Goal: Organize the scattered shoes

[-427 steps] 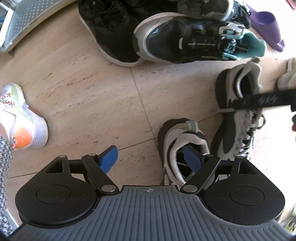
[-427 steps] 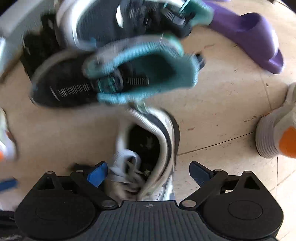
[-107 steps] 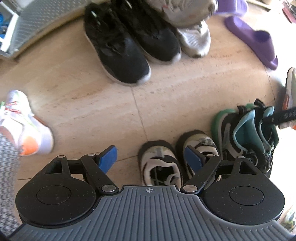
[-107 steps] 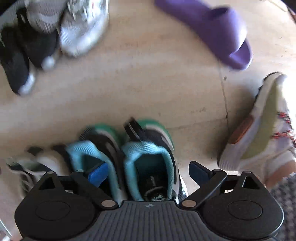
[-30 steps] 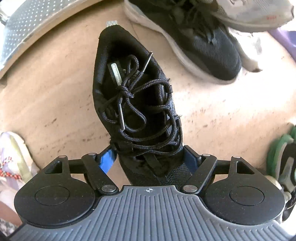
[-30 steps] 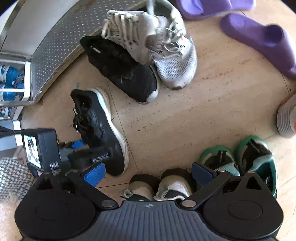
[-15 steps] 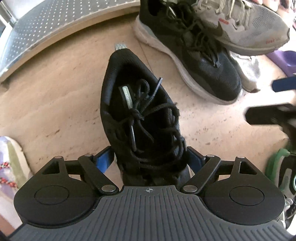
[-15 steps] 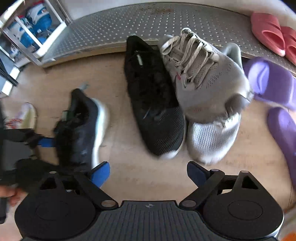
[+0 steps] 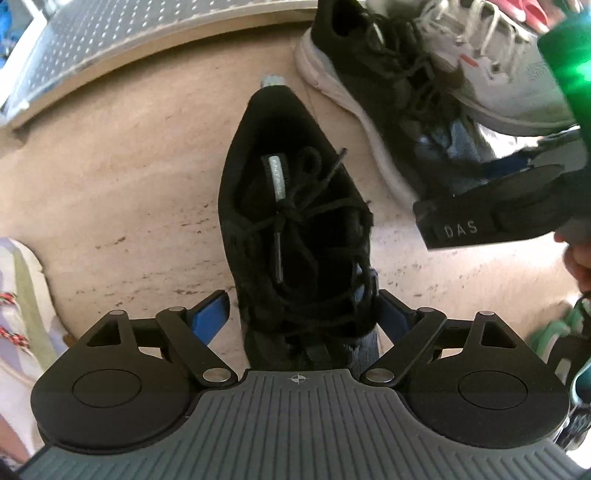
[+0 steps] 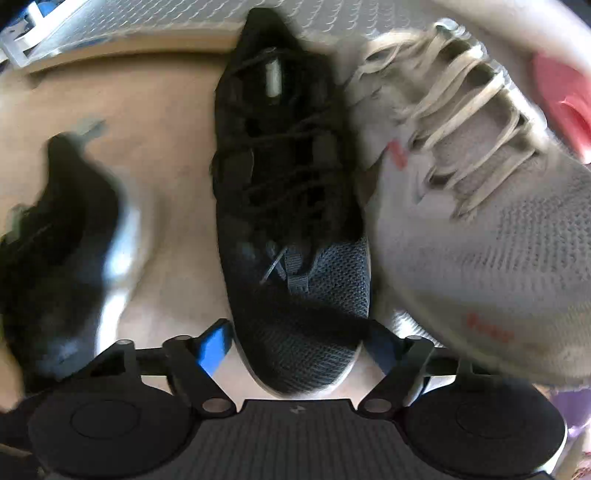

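Black lace-up mesh trainer: straddled at its toe by spread left gripper. Right gripper, spread, straddles second black trainer.

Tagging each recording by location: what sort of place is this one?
Probably a home entryway or shoe corner: loose sneakers, like this black sneaker and a grey sneaker, lie on a beige tile floor beside a perforated metal platform.

A black laced shoe sits between the blue pads of the left tongs, heel toward the top of the frame. At upper right lie a second black shoe and a grey sneaker, with the right tongs reaching in from the right edge.
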Available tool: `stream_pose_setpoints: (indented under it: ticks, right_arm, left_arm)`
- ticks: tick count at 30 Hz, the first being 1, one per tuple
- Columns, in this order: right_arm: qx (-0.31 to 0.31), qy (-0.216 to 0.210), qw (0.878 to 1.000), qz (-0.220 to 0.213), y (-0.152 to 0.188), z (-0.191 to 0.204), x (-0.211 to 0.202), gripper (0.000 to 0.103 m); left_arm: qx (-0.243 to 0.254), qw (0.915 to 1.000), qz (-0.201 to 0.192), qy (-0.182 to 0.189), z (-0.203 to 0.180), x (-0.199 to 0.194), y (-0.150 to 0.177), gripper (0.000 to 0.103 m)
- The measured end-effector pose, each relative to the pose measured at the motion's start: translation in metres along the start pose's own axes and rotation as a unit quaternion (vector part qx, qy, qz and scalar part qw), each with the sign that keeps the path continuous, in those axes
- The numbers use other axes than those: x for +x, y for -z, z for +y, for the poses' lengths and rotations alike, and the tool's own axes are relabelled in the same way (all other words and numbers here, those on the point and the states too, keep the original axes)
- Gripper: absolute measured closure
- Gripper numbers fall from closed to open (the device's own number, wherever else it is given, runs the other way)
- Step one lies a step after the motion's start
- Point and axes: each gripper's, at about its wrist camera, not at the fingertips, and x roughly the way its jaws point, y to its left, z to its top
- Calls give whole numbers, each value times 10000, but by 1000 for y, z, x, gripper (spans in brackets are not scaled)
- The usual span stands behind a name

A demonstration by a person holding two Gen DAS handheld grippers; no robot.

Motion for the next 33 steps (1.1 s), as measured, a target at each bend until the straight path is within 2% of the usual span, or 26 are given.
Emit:
stream_pose_setpoints:
  ticks: [2,8,10,13,15,17,21,22,24,25,26,29,30,33]
  right_arm:
    - [298,-256,9989,238,8,-3,-7,31]
    - [399,-394,9964,640,51,6,-19,31]
    - [487,-539,9951,668,59,6,-23,31]
    - [620,-914,9922,572,70,4,-31,37]
    - [637,-1008,9918,461,70,0,-38,31]
    - [649,-933,9927,400,68,-5,-45,19]
    - [856,-937,9913,349,63,-23,-53,16]
    - [911,-949,9907,349,62,-27,-53,17]
    - [932,-952,9905,343,61,-32,-52,27]
    - [890,-974,9905,375,60,-34,-48,41]
    - [856,-996,9905,412,59,-35,-45,46]
    - [878,-1036,9895,496,58,-35,-36,46]
    - [933,-1089,9883,516,57,-35,-34,45]
    - [1293,-1369,9798,677,55,-40,-26,41]
  left_arm:
    - [24,10000,4,-70,-3,-7,4,14]
    - [-69,9994,114,-314,-3,-24,26,14]
    - [-31,9991,172,-375,-3,-26,31,14]
    - [-79,9987,244,-443,-1,-31,37,13]
    - [-204,9985,269,-430,2,-33,37,13]
    - [-322,9982,276,-431,4,-35,36,13]
    - [-257,9983,311,-410,-2,-33,34,13]
    - [-233,9984,318,-396,-4,-32,33,13]
    - [-190,9986,337,-356,-7,-30,32,13]
    - [-163,9988,347,-311,-8,-28,33,13]
    - [-129,9990,354,-258,-10,-25,33,13]
    - [91,9991,397,-71,-14,-15,36,13]
    - [146,9991,409,-27,-16,-13,36,16]
    - [202,9980,495,332,-23,-6,40,13]
